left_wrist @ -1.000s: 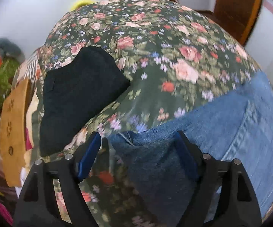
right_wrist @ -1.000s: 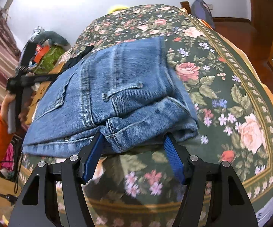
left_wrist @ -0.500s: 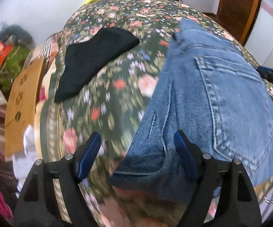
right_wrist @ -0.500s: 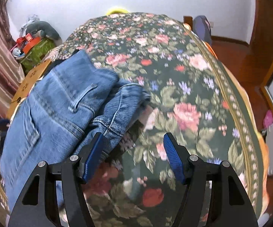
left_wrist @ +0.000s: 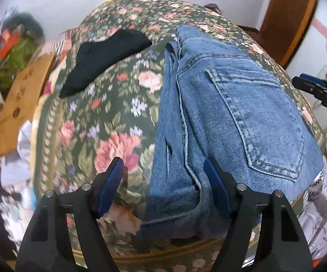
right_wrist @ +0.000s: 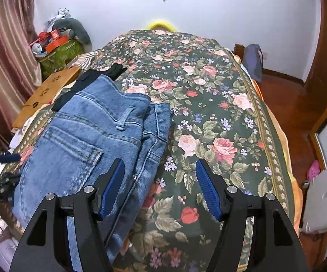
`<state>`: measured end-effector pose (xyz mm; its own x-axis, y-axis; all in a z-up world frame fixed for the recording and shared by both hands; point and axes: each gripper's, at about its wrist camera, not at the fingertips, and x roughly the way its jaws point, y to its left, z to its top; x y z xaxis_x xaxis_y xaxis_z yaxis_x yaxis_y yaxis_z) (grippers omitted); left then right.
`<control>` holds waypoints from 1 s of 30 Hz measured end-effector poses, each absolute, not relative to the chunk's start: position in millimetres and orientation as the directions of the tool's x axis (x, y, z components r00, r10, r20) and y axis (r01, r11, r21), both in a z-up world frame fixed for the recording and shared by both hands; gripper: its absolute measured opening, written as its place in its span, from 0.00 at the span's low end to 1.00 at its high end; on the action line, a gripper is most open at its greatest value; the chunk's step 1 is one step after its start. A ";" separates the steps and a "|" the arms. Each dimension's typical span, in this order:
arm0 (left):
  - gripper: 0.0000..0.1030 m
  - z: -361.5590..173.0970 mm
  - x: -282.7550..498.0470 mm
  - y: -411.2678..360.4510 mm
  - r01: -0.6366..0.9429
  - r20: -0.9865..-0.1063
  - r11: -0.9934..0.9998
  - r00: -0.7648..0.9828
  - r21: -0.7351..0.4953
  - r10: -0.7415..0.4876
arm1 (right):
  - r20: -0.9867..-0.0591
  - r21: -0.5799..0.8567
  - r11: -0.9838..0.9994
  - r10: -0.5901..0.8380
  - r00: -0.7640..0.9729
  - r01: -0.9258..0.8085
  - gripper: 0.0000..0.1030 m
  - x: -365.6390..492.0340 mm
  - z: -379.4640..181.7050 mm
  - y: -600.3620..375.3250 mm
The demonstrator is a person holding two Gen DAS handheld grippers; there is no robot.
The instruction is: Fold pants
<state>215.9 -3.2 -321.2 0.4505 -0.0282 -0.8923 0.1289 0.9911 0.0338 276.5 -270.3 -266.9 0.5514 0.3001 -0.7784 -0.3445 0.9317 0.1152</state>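
— Denim first, from the left wrist view: the folded blue denim pants (left_wrist: 226, 113) lie on the dark green floral bedspread (left_wrist: 118, 113), back pocket up. The left gripper (left_wrist: 163, 179) stands wide apart over the near folded edge, holding nothing.

— And the right wrist view?

— The right gripper (right_wrist: 160, 181) is also spread wide and empty, beside the pants' edge (right_wrist: 90, 140). The folding looks nearly done; next seems a final squaring or release, with a black garment (left_wrist: 109, 59) lying apart.

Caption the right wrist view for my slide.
Open right tool above folded blue denim jeans on a floral bedspread.
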 end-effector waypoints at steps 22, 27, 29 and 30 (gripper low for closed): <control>0.46 -319.2 374.2 -43.9 0.305 -0.880 0.952 0.446 -0.022 -0.163 | -0.806 0.242 0.860 0.436 0.400 -0.449 0.30 359.9 -318.2 -226.9; 0.46 -332.5 382.2 -38.9 0.301 -0.883 0.951 0.422 -0.075 -0.203 | -0.790 0.344 0.825 0.512 0.336 -0.448 0.18 365.3 -327.2 -231.0; 0.46 -333.4 384.3 -38.0 0.300 -0.885 0.950 0.415 -0.087 -0.212 | -0.790 0.351 0.819 0.519 0.326 -0.455 0.17 365.9 -327.3 -230.9; 0.46 -333.5 384.3 -38.7 0.303 -0.885 0.949 0.417 -0.082 -0.210 | -0.787 0.359 0.816 0.525 0.324 -0.453 0.16 365.7 -327.5 -232.3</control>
